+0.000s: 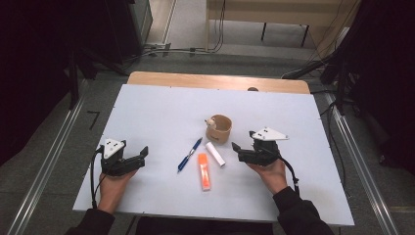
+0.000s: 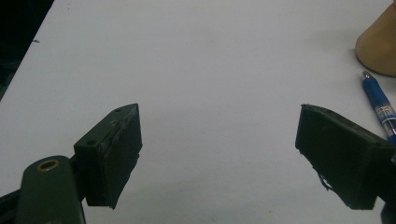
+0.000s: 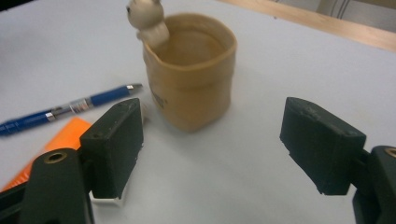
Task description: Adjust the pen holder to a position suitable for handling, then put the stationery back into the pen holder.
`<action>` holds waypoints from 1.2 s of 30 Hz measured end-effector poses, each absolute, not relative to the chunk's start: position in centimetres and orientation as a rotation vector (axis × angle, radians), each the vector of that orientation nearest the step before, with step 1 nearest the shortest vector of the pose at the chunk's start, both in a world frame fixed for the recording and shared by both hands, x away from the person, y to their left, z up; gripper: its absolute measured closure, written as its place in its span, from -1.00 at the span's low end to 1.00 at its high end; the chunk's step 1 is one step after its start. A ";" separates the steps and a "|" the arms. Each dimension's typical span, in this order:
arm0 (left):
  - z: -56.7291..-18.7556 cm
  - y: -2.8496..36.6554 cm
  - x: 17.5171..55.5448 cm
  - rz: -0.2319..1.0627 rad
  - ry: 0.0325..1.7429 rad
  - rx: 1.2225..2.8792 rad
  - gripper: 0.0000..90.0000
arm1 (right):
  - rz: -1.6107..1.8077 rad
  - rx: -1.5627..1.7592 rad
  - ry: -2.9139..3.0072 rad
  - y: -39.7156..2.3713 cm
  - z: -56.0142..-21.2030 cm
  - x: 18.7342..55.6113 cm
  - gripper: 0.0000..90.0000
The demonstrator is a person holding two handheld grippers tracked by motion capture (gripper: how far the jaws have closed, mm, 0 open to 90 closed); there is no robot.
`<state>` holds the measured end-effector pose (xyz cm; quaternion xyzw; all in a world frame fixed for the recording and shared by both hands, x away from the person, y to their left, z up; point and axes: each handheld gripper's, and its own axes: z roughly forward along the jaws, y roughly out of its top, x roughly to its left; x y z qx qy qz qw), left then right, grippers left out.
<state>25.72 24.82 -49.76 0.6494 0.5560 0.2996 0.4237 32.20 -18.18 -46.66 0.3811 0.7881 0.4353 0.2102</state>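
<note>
**Both grippers rest open on the desk**

The desk point(image 1: 147, 112) carries all things. Both hands lie low on it, palms under the grippers. The left gripper point(image 2: 219, 156) has its jaws wide open and empty, well apart from the pen point(image 1: 190, 154). The right gripper point(image 3: 210, 149) points at the cup point(image 3: 191, 70) close ahead, jaws apart, nothing between them. The cup's small print is unreadable. The marker point(image 1: 204, 171) and the white tube point(image 1: 215, 153) lie between the hands.

The tan, soft-walled pouch-like cup point(image 3: 191, 74) looks like matt kraft paper or leather-like fabric, its rim rolled and slightly creased; the small cream animal figure point(image 3: 148, 21) at its 11 o'clock rim looks smooth and glazed. The blue plastic pen point(image 3: 65, 112) is glossy with a shiny metal tip. The orange highlighter point(image 1: 204, 171) is smooth plastic. The white surface point(image 1: 161, 112) is matt, its far edge bare light wood.
</note>
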 end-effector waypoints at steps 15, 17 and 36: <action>-49.6 24.0 26.1 0.746 1.358 1.645 -0.75 | 1.214 1.129 2.182 -19.4 -48.1 30.4 -0.58; -49.6 24.0 26.1 0.744 1.356 1.649 -0.75 | 1.211 1.128 2.186 -19.3 -48.2 30.3 -0.58; -49.6 23.6 26.1 0.744 1.355 1.664 -0.74 | 1.201 1.110 2.215 -18.5 -48.7 30.2 -0.56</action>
